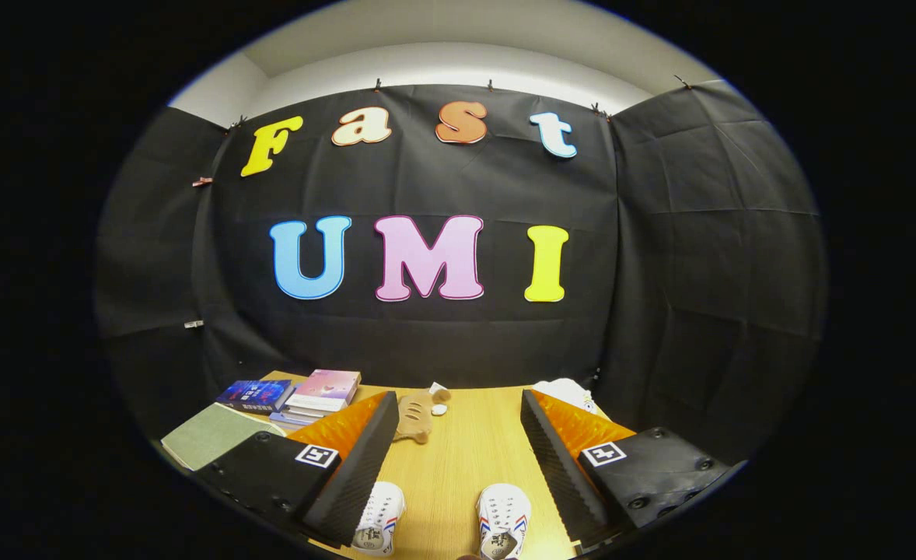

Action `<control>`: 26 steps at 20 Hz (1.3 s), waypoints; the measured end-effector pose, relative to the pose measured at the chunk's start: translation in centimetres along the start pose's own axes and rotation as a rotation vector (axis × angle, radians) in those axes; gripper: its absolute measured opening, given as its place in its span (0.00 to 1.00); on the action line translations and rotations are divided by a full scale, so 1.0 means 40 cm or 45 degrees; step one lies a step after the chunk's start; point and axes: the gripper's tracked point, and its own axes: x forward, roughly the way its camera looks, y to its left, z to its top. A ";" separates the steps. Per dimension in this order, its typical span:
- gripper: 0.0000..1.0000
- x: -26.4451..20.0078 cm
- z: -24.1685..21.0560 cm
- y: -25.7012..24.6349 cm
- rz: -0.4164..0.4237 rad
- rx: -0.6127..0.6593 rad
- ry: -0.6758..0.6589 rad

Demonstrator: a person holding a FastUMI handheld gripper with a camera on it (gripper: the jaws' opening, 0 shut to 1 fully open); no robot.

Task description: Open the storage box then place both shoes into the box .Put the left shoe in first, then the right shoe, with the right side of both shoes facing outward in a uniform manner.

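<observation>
Tongs [458, 443] wide open, empty; two shoes [505, 529] between fingers.

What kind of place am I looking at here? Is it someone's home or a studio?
Probably a small recording booth, not a home: black cloth walls hang from clips around a wooden table. On it lie books, a plush toy and two small shoes between the open gripper fingers.

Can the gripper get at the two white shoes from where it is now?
Probably yes: the gripper is open above the wooden table, both white shoes lie between its fingers, and nothing sits on them.
</observation>
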 end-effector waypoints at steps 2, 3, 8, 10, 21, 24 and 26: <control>0.97 -0.006 -0.004 0.006 0.008 -0.001 -0.002; 0.97 -0.009 -0.003 0.009 0.014 0.001 -0.007; 0.97 -0.008 -0.012 0.012 0.026 -0.004 -0.003; 0.97 -0.001 -0.030 0.021 0.040 -0.003 0.034; 0.98 0.016 -0.208 0.138 0.261 0.188 0.329; 0.98 -0.011 -0.285 0.240 0.455 0.290 0.466; 0.98 -0.031 -0.356 0.288 0.543 0.341 0.582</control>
